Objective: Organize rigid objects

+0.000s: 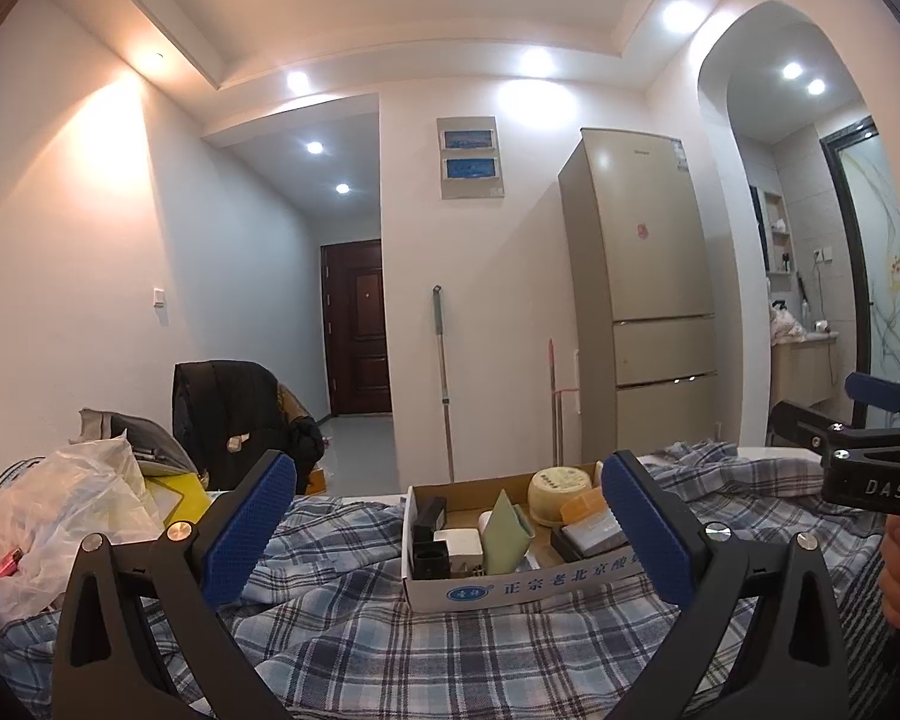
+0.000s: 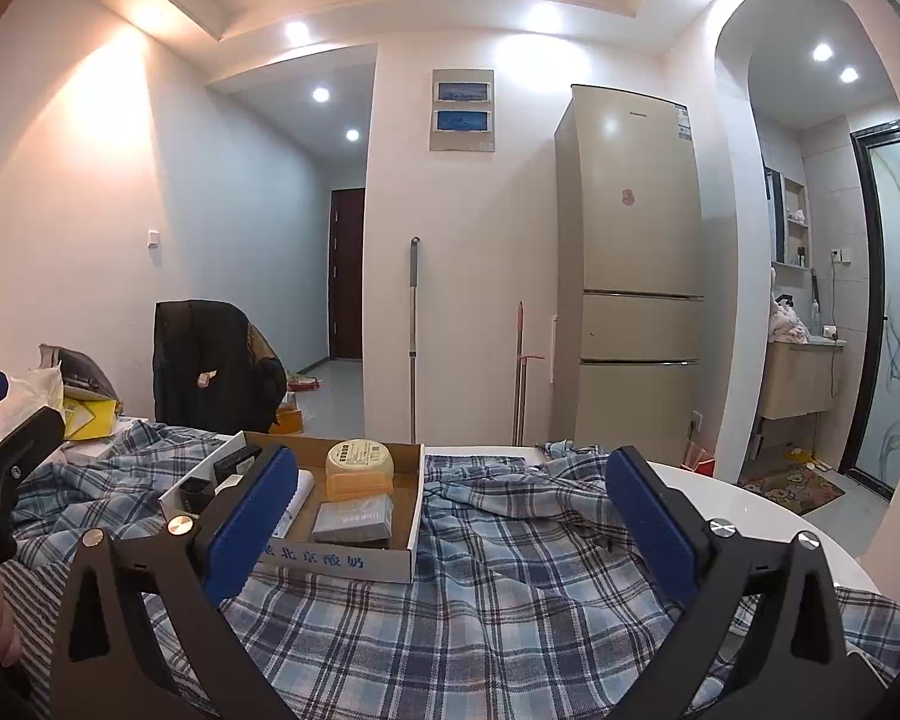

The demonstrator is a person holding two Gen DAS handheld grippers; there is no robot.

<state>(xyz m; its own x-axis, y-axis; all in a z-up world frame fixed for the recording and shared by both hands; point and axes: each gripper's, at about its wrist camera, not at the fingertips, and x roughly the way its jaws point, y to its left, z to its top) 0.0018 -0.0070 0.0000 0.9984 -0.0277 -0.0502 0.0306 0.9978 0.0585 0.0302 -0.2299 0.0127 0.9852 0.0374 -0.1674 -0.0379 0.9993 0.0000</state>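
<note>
Your left gripper (image 1: 450, 531) hangs wide open over the plaid cloth (image 1: 360, 630), framing the cardboard box (image 1: 480, 591) holding a round yellow container (image 1: 558, 495) and green card (image 1: 506, 537).

One cardboard box (image 1: 513, 591), two open tongs (image 1: 450, 531)

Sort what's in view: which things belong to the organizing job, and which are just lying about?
Job: cardboard tray; in it the round yellow tub, grey box, green card, black and white adapters.

Lying about: plastic bag, fridge, mop, black jacket.
</note>
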